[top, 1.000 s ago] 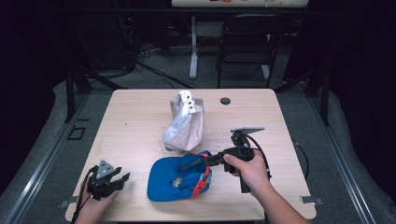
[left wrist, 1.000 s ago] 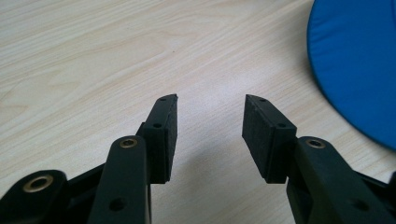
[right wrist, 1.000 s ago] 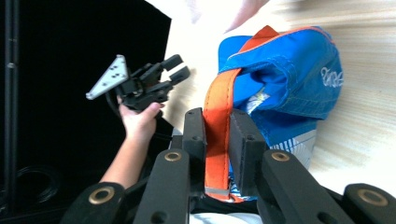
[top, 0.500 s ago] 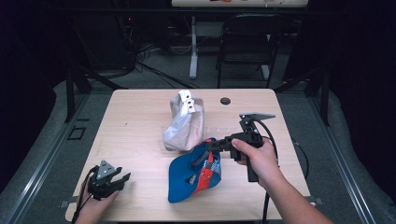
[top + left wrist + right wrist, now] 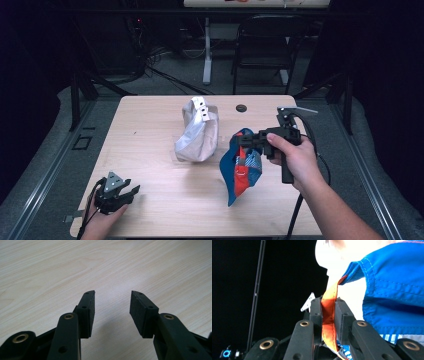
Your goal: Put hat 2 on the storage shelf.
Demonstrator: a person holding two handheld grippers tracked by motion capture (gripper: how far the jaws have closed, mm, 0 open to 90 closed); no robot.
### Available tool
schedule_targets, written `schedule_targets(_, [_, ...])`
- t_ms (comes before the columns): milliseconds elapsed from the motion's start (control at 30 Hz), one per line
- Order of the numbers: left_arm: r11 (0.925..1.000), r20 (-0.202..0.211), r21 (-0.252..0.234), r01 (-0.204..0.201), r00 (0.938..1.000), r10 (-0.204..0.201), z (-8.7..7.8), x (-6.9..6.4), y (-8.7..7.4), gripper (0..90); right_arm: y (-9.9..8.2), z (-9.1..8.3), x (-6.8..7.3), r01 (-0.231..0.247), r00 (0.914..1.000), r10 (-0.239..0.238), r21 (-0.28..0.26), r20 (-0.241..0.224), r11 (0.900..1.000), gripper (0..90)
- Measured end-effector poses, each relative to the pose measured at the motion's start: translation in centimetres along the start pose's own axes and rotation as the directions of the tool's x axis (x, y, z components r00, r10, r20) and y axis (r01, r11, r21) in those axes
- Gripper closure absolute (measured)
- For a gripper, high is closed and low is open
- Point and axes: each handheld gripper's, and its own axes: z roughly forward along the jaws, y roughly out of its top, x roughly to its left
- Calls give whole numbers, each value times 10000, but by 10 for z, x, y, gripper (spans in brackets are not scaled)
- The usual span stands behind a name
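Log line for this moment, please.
right tool: shut on blue-orange cloth bag, lifted | left tool: open, empty, over table | white bag: untouched

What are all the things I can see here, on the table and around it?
Cloth: one, blue with orange and white parts, hanging above the table's right side from the right hand-held gripper.
Bag: one, pale grey, crumpled, standing mid-table.
Small round thing: one, dark, near the table's far edge.
Table: one, light wood.
Chair: one, black, behind the table.
Left hand-held gripper: one, black, jaws open with nothing between them, at the table's near left corner.
Right hand-held gripper: one, black, shut on the cloth's orange edge.
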Motion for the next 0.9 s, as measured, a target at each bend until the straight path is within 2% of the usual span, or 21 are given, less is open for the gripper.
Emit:
schedule_targets(200, [10000, 2, 23, 22, 10000, -22, 1, -1, 0, 561, 10, -19, 3, -103, 9999, 105, -579, 41, 9983, 783])
schedule_targets(367, [10000, 60, 53, 37, 10000, -38, 0, 0, 0, 560, 25, -34, 13, -146, 9999, 139, -1109, -66, 9937, 783])
schedule_targets(633, [9995, 215, -68, 299, 9993, -297, 1, 2, 0, 527, 43, -44, 24, -74, 9997, 112, -1691, 215, 9856, 783])
schedule_targets(867, [9995, 209, -87, 303, 9993, -301, 1, 2, 0, 489, 58, -49, 28, -27, 9986, 138, -2101, 513, 9777, 783])
schedule_targets(900, [9996, 215, -74, 269, 9994, -267, 1, 2, 0, 487, 63, -50, 29, -142, 9983, 268, -2333, 510, 9723, 783])
